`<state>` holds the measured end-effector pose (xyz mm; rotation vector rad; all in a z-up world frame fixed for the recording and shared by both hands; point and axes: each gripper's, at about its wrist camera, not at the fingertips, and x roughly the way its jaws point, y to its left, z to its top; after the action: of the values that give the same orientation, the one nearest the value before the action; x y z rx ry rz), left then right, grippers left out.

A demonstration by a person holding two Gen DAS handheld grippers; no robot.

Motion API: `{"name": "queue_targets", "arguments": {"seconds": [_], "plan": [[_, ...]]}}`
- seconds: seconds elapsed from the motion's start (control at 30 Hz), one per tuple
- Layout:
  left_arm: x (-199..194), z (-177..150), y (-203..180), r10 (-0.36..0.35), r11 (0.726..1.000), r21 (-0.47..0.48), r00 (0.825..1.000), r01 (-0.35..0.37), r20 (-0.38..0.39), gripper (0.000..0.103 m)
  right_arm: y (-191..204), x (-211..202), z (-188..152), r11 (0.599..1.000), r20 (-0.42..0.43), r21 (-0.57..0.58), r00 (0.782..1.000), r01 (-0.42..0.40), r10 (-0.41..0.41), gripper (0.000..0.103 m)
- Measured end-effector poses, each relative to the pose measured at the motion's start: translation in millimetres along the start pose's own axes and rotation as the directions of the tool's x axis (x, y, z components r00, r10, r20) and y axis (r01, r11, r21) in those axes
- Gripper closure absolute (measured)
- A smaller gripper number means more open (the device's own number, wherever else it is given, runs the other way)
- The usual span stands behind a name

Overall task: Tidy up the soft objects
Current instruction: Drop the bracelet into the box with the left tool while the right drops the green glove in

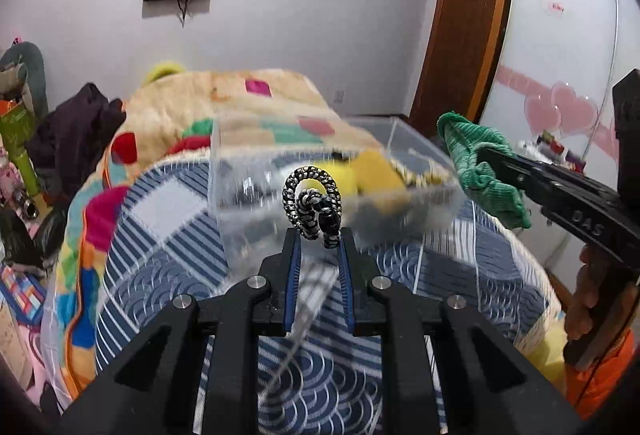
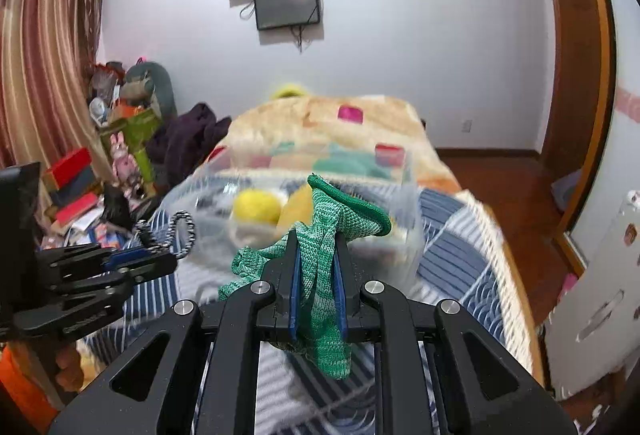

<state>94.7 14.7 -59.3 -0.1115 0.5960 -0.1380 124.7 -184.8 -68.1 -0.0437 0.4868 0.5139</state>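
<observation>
My left gripper (image 1: 318,235) is shut on a black-and-white braided rope loop (image 1: 312,201) and holds it in the air in front of a clear plastic box (image 1: 420,211) on the bed. The rope loop also shows in the right wrist view (image 2: 182,233). My right gripper (image 2: 316,239) is shut on a green knitted cloth (image 2: 324,267), which hangs between its fingers; the cloth shows at the right in the left wrist view (image 1: 480,167). The box (image 2: 404,247) holds yellow soft items (image 2: 256,207) and other blurred things.
The bed has a blue patterned cover (image 1: 168,235) and a multicoloured blanket (image 1: 192,107) behind the box. Dark clothing (image 2: 188,143) and a pile of boxes and toys (image 2: 120,139) lie to the left. A wooden door frame (image 2: 576,75) stands at the right.
</observation>
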Motion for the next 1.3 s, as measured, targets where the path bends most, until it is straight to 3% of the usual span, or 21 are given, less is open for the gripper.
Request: {"name": "queue_targets", "arguments": {"seconds": [0.27,0.57,0.7,0.8,0.87,1.13,1.3], "plan": [[24.6,31.2,7.1,0.008,1.0,-0.007,1.0,-0.008,0.004,0.085,-2.4,21.6,23.4,0.999,0.042,0.002,0.998,0.044,-0.044,0.09],[68.8,35.1,23.1,0.062,0.997,-0.034,0.997,-0.063,-0.046,0.084,-5.0,59.8,8.2,0.998,-0.061,0.009,0.996,0.063,-0.062,0.09],[73.9,28.9,21.3,0.074,0.997,-0.014,0.996,-0.075,-0.057,0.065,-5.3,55.7,7.6,0.998,-0.054,0.002,0.996,0.067,-0.067,0.085],[69.4,25.0,15.5,0.094,0.996,0.011,0.995,-0.093,-0.035,0.048,-8.5,50.4,5.4,0.997,-0.058,0.008,0.995,0.081,-0.08,0.064],[65.1,21.7,11.4,0.097,0.995,0.028,0.995,-0.096,-0.027,0.046,-10.6,49.7,6.5,0.996,-0.056,0.012,0.994,0.091,-0.09,0.052],[41.5,20.2,9.9,0.072,0.997,0.018,0.997,-0.072,0.003,0.039,-18.5,33.3,13.4,0.997,-0.034,0.028,0.996,0.079,-0.078,0.03],[15.5,22.7,1.7,0.066,0.997,0.033,0.996,-0.069,0.064,0.037,-13.5,13.3,23.2,0.998,0.024,0.013,0.998,0.065,-0.065,0.029]]}}
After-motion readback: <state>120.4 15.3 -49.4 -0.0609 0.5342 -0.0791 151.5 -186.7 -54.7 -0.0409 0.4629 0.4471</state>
